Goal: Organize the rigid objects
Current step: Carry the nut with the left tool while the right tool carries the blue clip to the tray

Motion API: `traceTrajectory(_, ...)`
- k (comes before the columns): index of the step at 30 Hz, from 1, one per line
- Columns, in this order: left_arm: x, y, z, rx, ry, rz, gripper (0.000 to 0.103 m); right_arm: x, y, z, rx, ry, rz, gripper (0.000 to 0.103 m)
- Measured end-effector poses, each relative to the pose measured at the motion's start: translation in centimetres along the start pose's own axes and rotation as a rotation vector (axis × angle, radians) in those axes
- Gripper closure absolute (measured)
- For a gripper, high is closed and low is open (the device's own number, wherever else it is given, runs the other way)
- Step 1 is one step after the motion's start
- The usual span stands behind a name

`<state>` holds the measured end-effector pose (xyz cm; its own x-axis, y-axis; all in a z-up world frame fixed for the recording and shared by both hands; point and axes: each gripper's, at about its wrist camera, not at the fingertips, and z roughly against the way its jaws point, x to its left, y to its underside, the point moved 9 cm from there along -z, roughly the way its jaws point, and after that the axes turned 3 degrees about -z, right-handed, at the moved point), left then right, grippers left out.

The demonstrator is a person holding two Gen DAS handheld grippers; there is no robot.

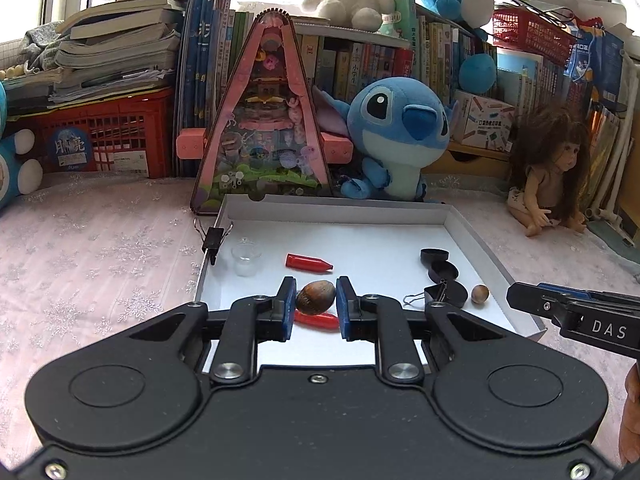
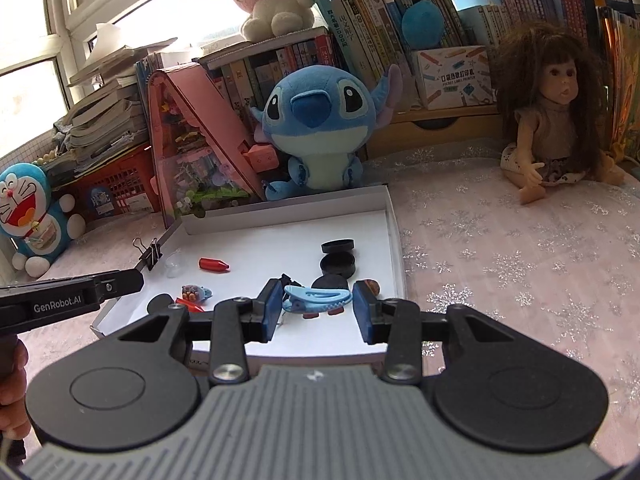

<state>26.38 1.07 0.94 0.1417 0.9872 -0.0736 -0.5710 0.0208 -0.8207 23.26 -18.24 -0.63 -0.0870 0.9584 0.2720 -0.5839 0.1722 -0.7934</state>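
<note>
My left gripper (image 1: 316, 291) is shut on a brown oval nut (image 1: 315, 300), held above the white tray (image 1: 340, 205). Below it lies a red crayon piece (image 1: 318, 321). In the tray are another red crayon (image 1: 308, 262), a clear little cup (image 1: 246, 258), three black round lids (image 1: 443, 271), a loose binder clip (image 1: 416, 300) and a small hazelnut (image 1: 480, 294). My right gripper (image 2: 318, 290) is shut on a light blue hair clip (image 2: 318, 299), held lengthwise over the tray's (image 2: 288, 205) near right part. A small colourful toy (image 2: 196, 293) lies near the left gripper's finger (image 2: 80, 294).
A black binder clip (image 1: 212, 238) grips the tray's left rim. Behind the tray stand a pink triangular box (image 1: 264, 120) and a blue plush (image 1: 400, 128); a doll (image 2: 556, 120) sits at the right. Books and a red crate (image 1: 108, 136) line the back. The pink snowflake cloth (image 2: 520, 260) surrounds the tray.
</note>
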Motion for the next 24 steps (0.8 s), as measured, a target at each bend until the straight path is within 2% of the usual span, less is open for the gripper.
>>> traceTrajectory(5,0.7,-1.2,-3.1,0.074,0.042,0.017,0.083,0.0,-2.1,-2.4,0.068,-0.018,-0.017,0.059)
traceTrajectory(8,0.9,-1.7,-5.2,0.097,0.041,0.028,0.083,0.6,-3.2,-4.2,0.094,-0.062,-0.031,0.059)
traceTrajectory(11,1.2,-2.3,-7.1,0.102,0.027,0.029,0.083,0.9,-3.6,-6.0,0.118,-0.063,-0.047,0.059)
traceTrajectory(15,1.1,-2.5,-8.9,0.109,0.024,0.026,0.083,1.2,-3.5,-8.1,0.131,-0.083,-0.071,0.059)
traceTrajectory(24,0.4,-1.1,-11.2,0.121,0.000,0.000,0.083,1.3,-1.6,-11.2,0.150,-0.043,-0.051,0.059)
